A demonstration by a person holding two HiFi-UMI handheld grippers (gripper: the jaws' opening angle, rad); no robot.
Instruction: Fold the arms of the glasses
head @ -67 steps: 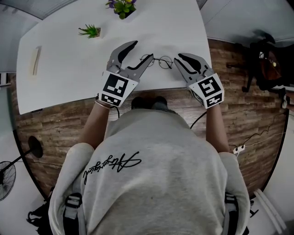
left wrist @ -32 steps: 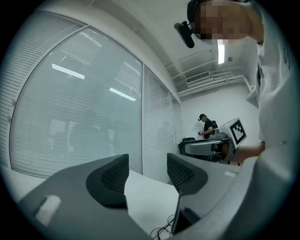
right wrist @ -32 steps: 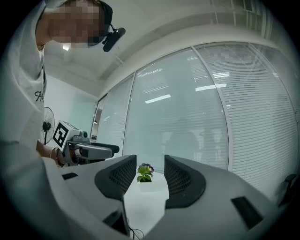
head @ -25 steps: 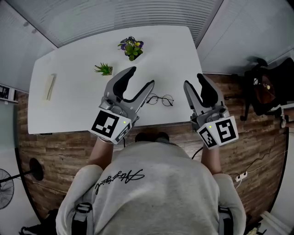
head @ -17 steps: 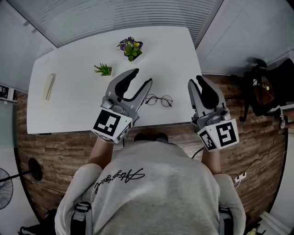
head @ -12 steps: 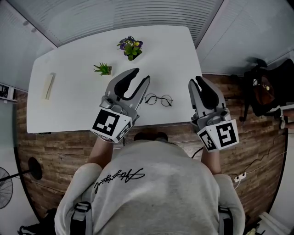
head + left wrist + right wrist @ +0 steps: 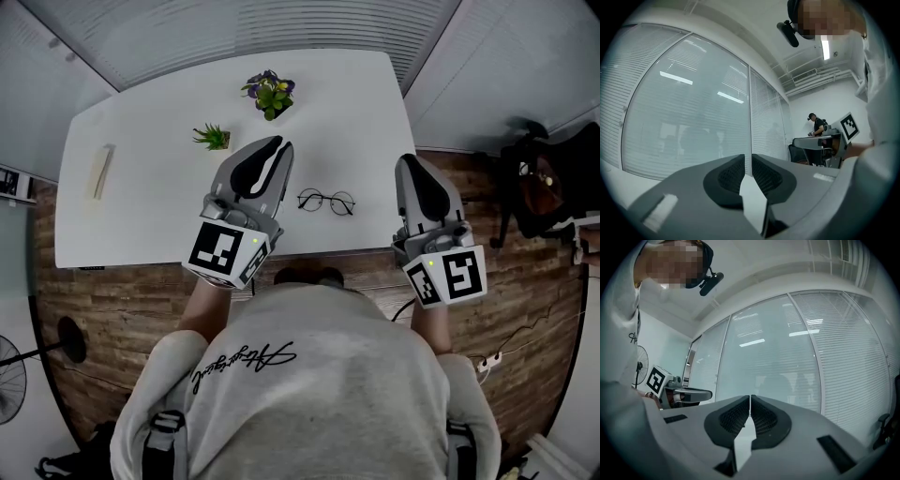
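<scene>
White table [image 7: 347,122], flowering plant [image 7: 270,94], small green plant [image 7: 212,138], pale strip, perhaps wood [image 7: 101,171], wood-plank floor [image 7: 525,309]

likely office, blinded glass walls [image 7: 693,117], white table [image 7: 141,122]

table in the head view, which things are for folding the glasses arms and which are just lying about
For the job:
glasses
left gripper and right gripper, whose jaws have just been closing with nothing between them

Just lying about:
green plant
flower pot
pale block at far left
</scene>
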